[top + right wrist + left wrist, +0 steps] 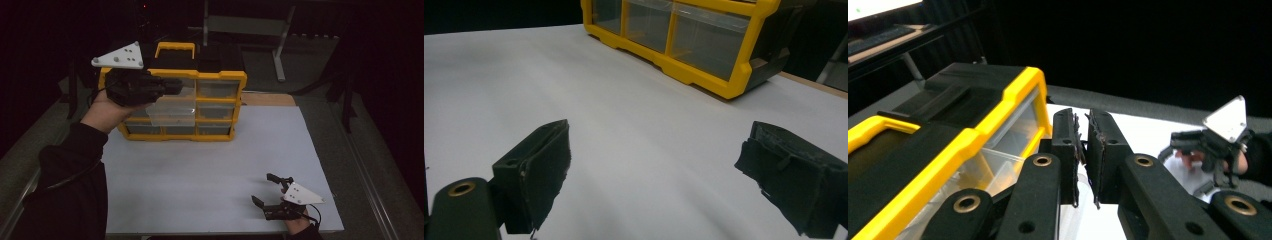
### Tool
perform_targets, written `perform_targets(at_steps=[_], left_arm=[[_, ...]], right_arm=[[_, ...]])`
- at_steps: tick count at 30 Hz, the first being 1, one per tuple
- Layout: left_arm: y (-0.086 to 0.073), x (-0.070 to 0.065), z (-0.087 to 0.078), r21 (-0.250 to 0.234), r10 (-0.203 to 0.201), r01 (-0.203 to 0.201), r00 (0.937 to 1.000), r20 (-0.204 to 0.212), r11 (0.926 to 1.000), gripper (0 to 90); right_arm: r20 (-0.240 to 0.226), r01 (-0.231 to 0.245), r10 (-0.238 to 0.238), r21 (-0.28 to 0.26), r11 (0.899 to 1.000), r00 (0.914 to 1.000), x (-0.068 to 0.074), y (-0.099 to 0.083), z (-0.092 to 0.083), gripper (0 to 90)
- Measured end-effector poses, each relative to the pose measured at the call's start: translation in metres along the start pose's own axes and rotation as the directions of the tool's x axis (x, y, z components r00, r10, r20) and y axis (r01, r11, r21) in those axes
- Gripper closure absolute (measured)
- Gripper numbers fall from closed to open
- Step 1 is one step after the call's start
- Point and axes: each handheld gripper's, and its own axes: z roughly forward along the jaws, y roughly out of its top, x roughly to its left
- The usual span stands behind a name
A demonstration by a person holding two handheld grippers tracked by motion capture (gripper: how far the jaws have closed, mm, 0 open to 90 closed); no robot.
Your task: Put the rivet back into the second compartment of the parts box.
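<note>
— Where's the clear drawer (172, 111) sitting?
— Pulled out of the yellow organizer (220, 102), hanging just under the left gripper (176, 86), whose jaws are closed; whether they pinch its rim, I can't tell

— And the other hand?
— The right gripper (266, 189) rests well apart, near the front edge, jaws spread with nothing between them

— Anything blocking?
— No, just the white table (200, 170) between them, and a dark room behind with a metal stand (280, 45)

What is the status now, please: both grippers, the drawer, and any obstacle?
Left gripper shut on clear drawer, pulled out of yellow organizer. Right gripper open, low over white table. Nothing in the way.
</note>
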Motion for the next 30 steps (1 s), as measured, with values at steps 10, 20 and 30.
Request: perform_targets(at_steps=[10,20,30], left_arm=[[-0.019,0.015,0.028,0.029,-0.133,0.138,0.9810,-0.142,0.9899,81.1],[-0.026,0.018,0.048,0.146,-0.161,0.187,0.9717,-0.173,0.9716,80.7],[-0.023,0.020,0.053,0.227,-0.172,0.203,0.9734,-0.151,0.9525,60.8]], right_arm=[[-0.003,-0.002,0.002,-0.001,1.000,1.0000,0.000,0.000,0.000,11.1],[-0.005,-0.003,0.003,0.000,1.000,1.0000,0.000,0.000,0.000,11.1],[-0.006,-0.001,0.001,0.003,1.000,1.0000,0.000,0.000,0.000,11.1]])
